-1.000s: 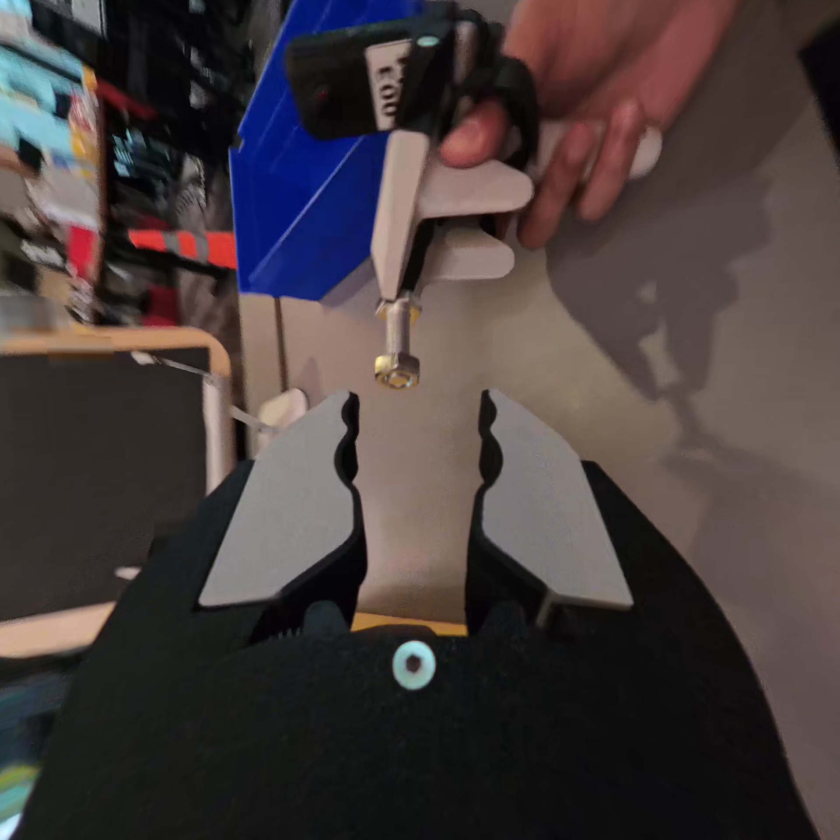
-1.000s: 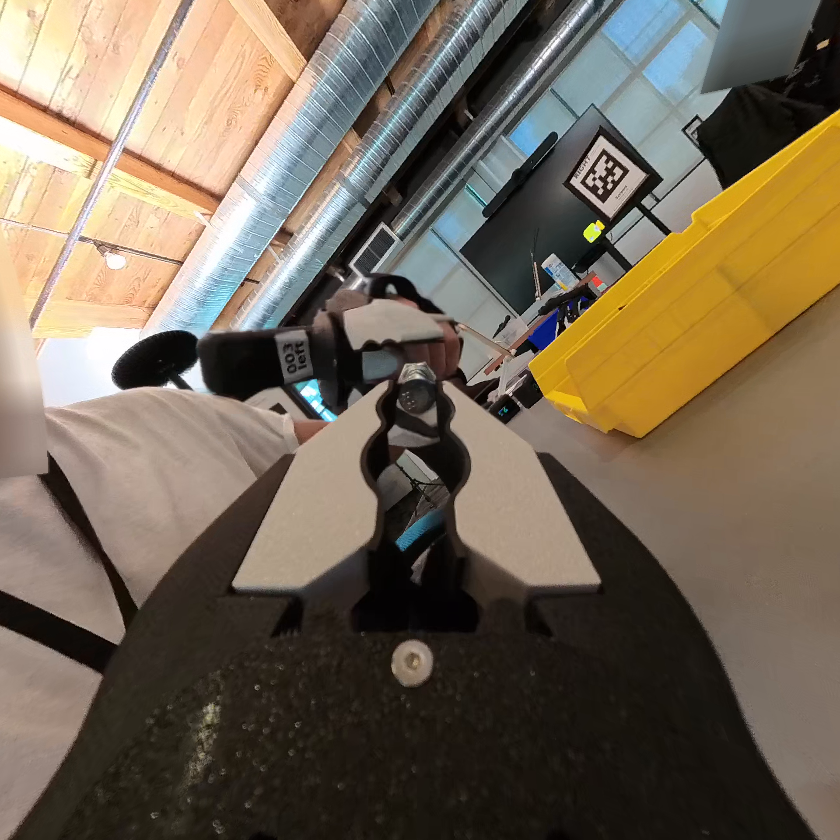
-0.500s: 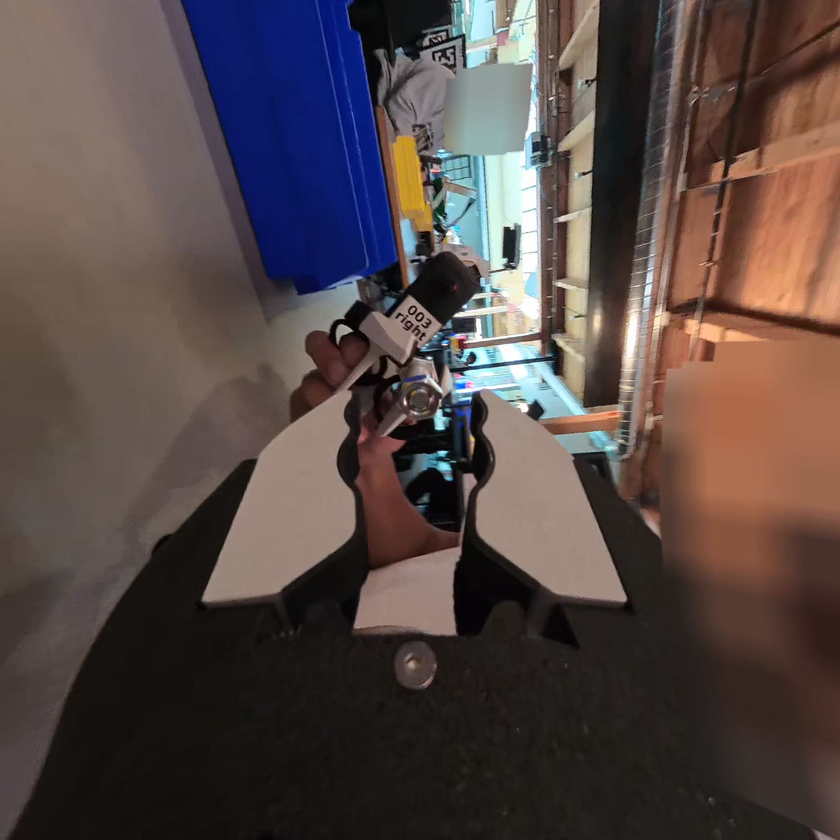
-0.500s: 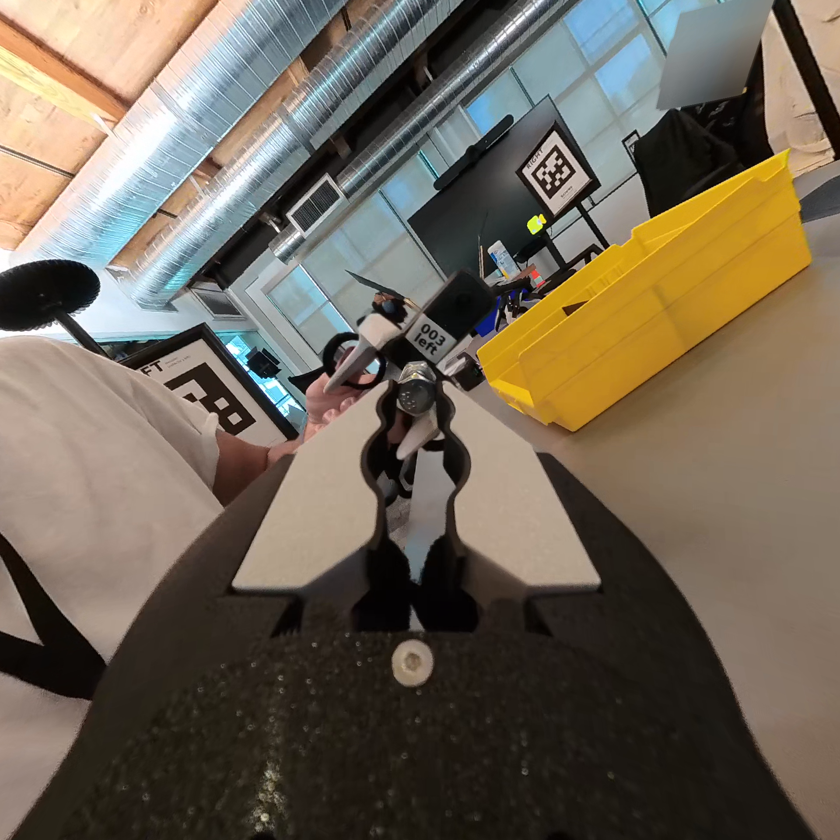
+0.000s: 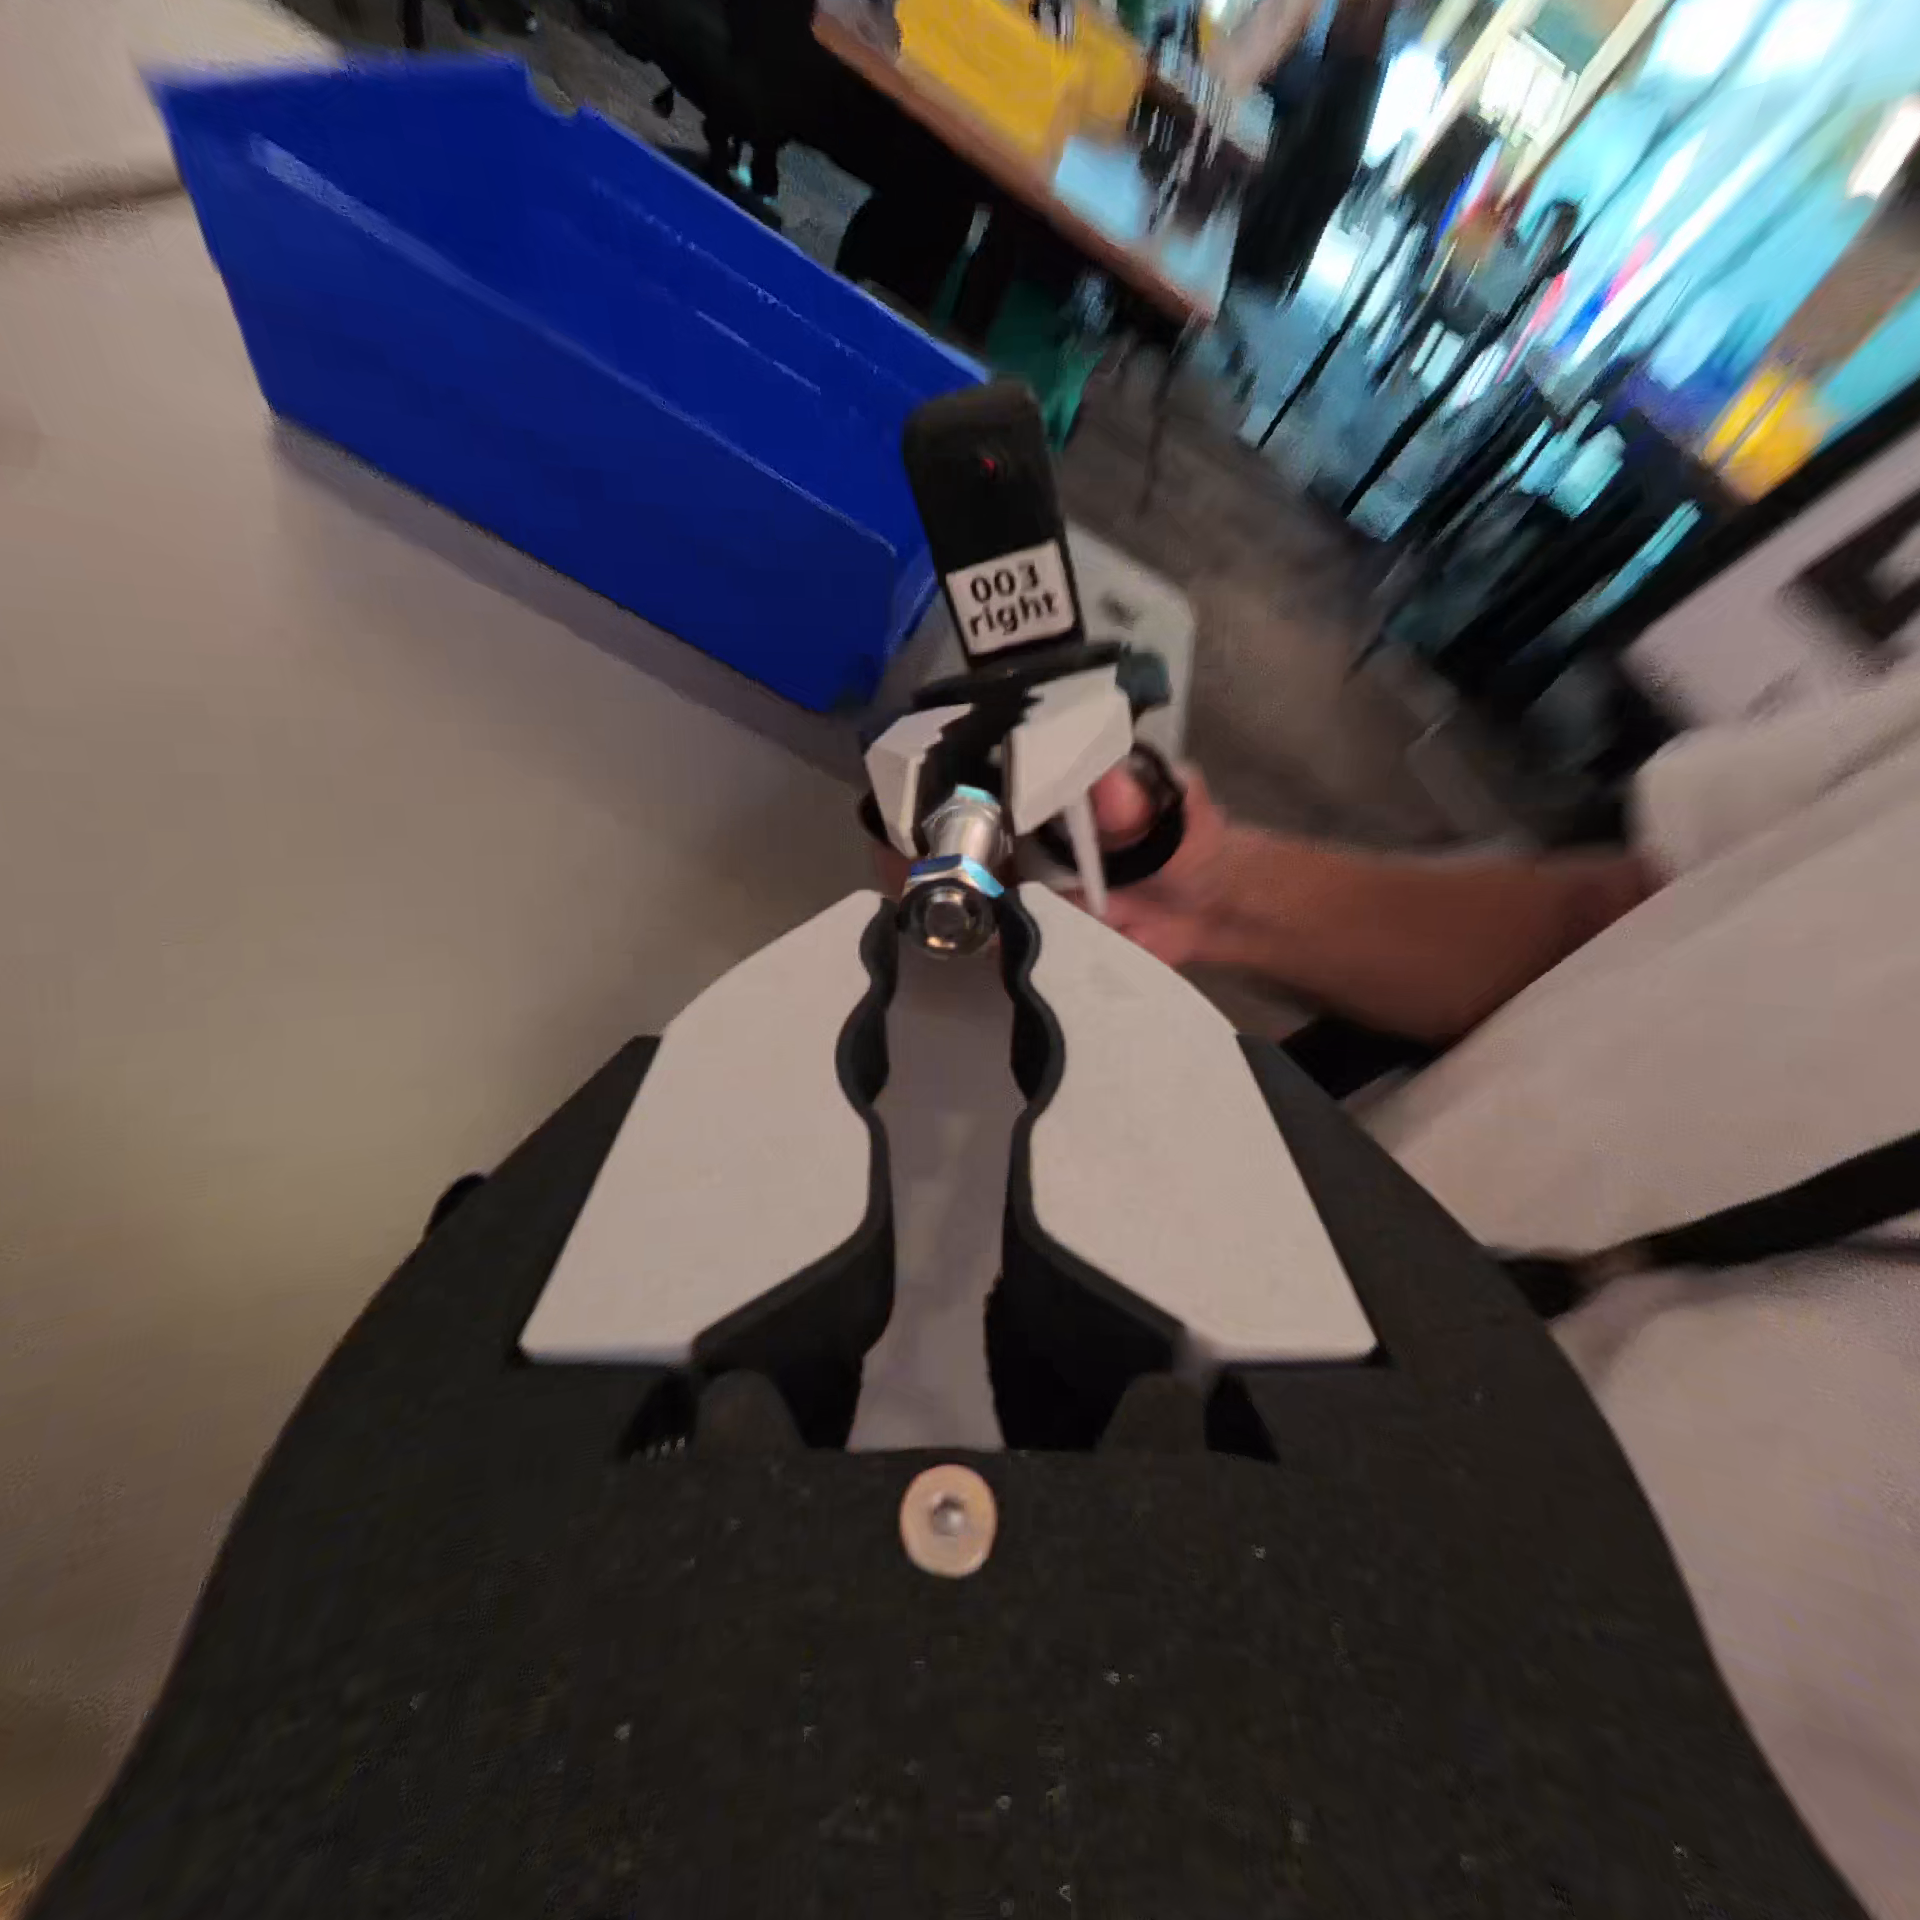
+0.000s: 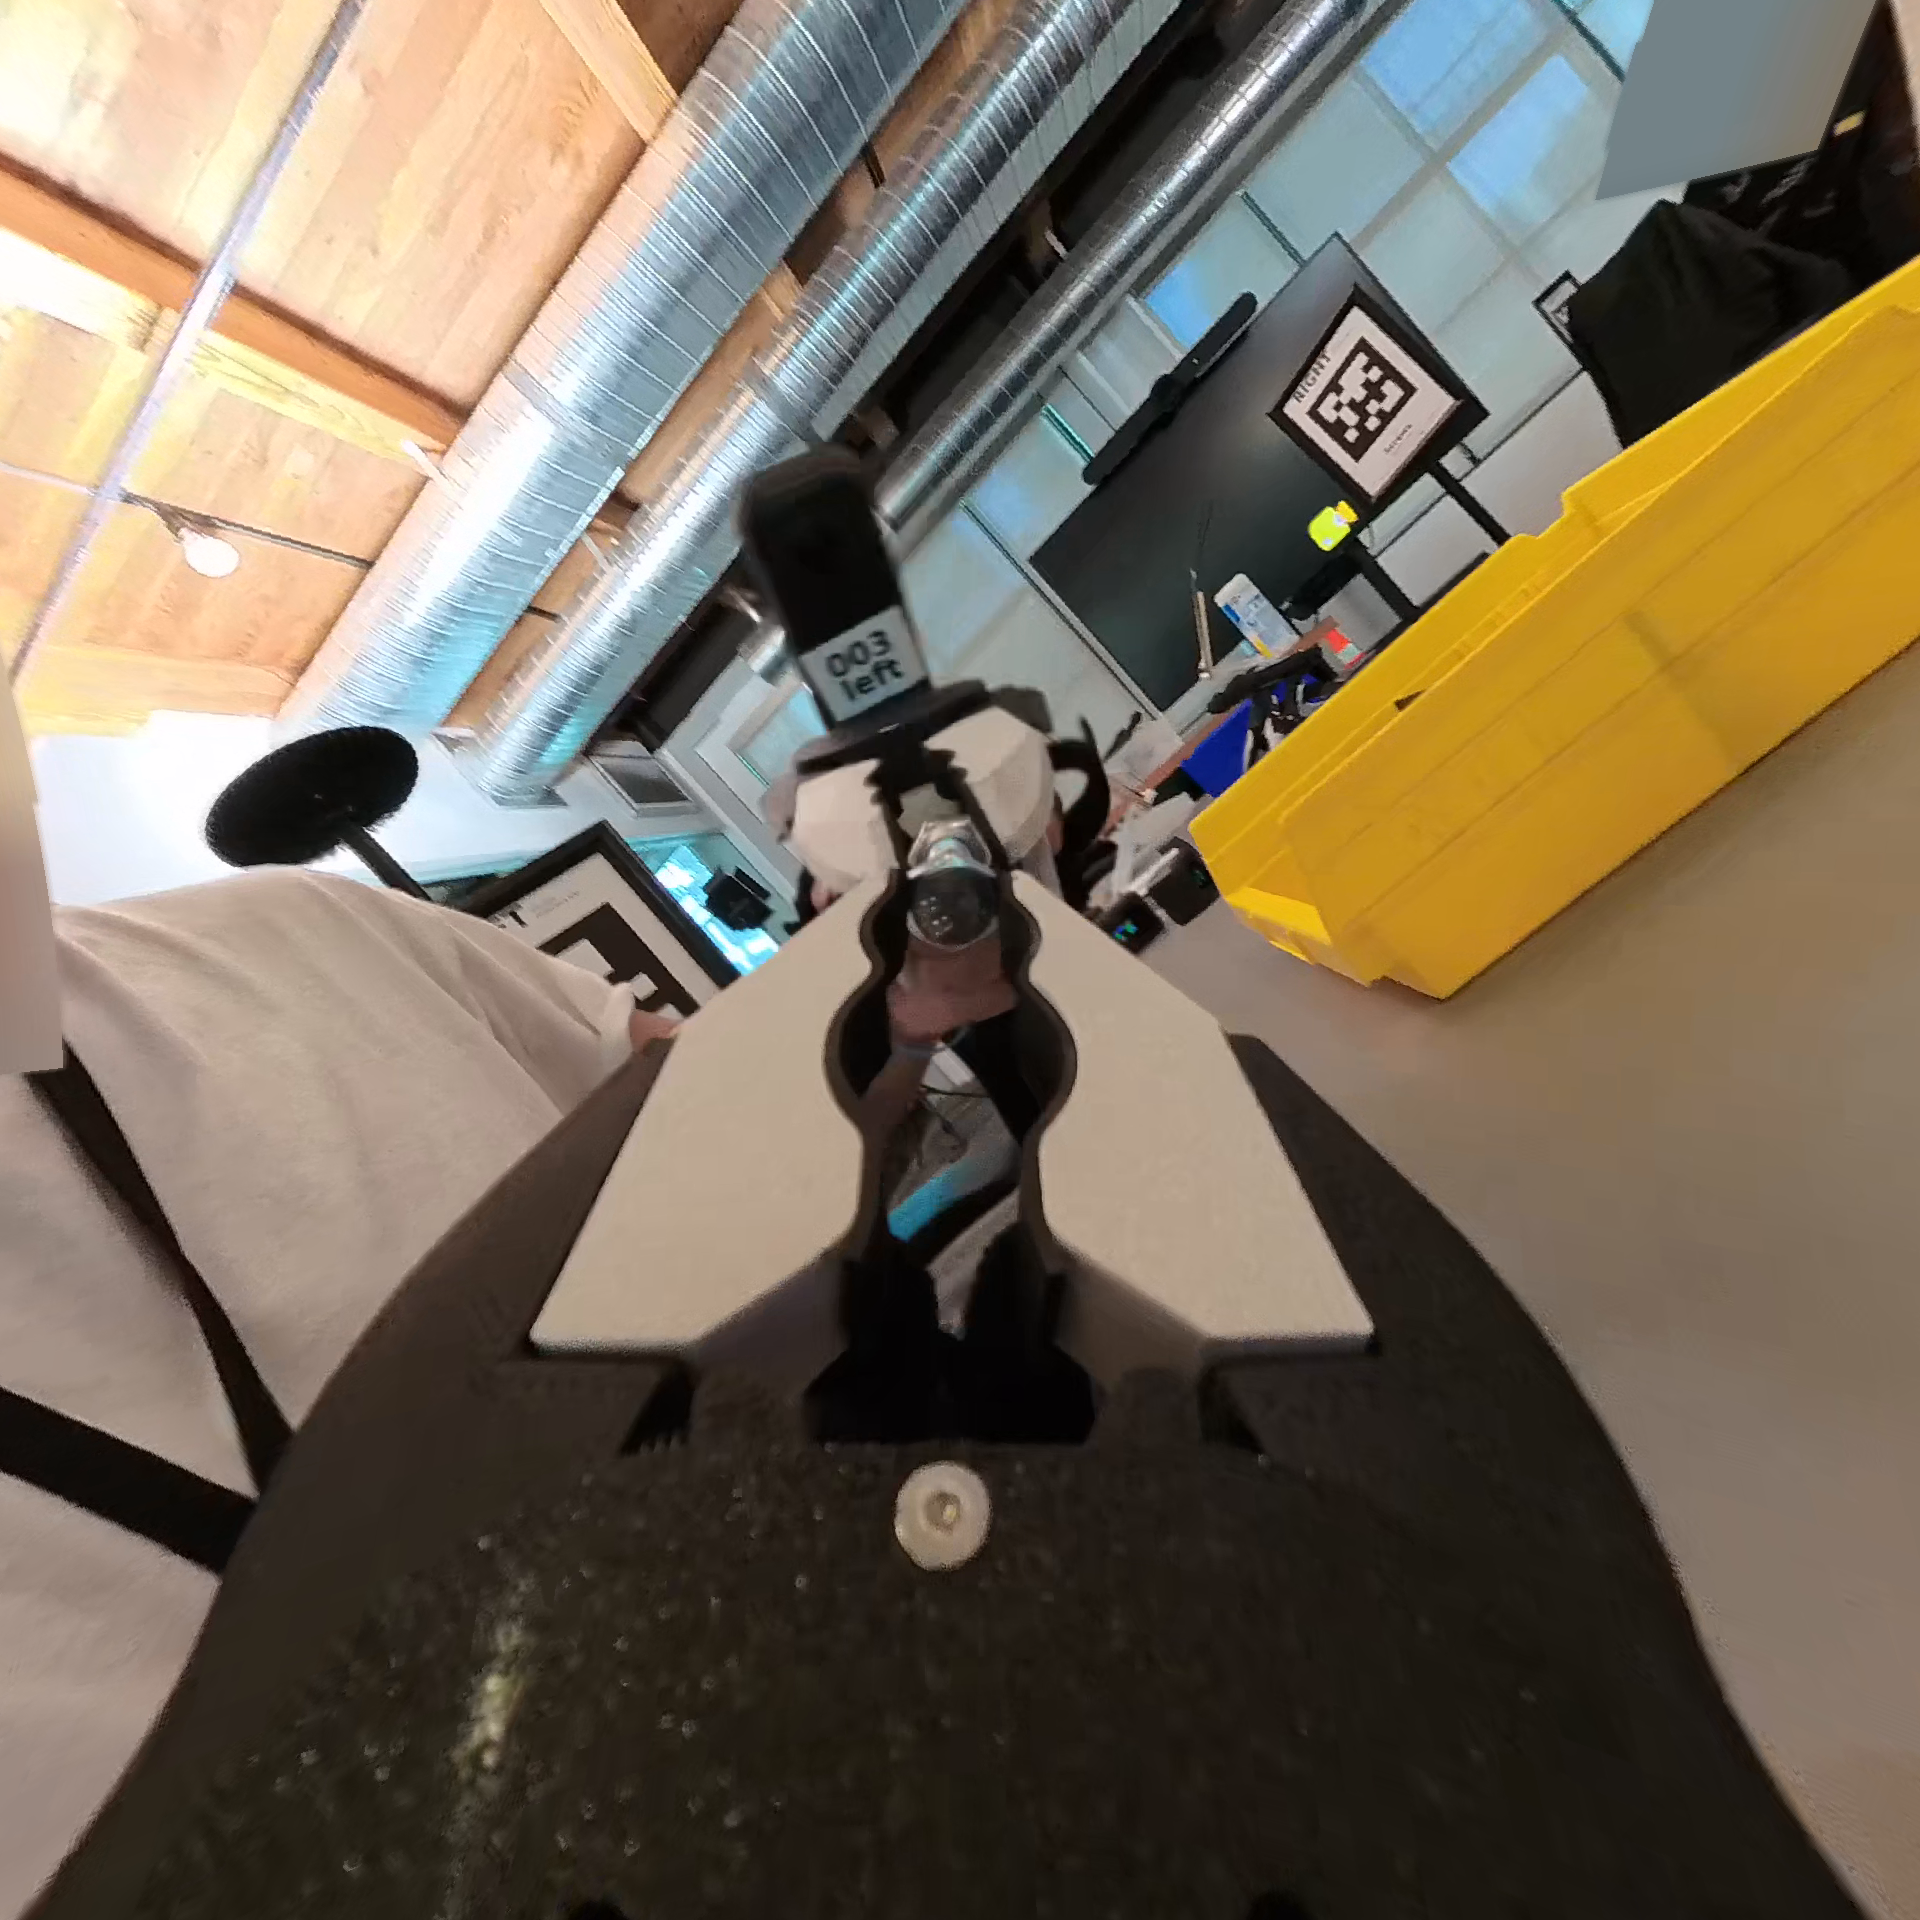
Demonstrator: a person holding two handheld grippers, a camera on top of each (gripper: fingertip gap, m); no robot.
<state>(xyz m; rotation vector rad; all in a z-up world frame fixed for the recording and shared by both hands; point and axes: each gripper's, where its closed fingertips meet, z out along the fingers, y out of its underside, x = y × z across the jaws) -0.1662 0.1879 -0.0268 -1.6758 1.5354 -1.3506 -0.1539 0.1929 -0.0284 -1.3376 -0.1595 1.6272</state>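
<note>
Bolt, silver with a nut threaded on it, hangs in mid-air between the two tools, its long axis running straight from one to the other. Leftmost, the blue bin sits on the grey table. The left gripper pinches the nut end; the right gripper pinches the head end. They face each other, tips nearly meeting.

Silver ducts run under a sunlit wooden ceiling toward tall windows, above a grey desk and a dark screen on a stand.
</note>
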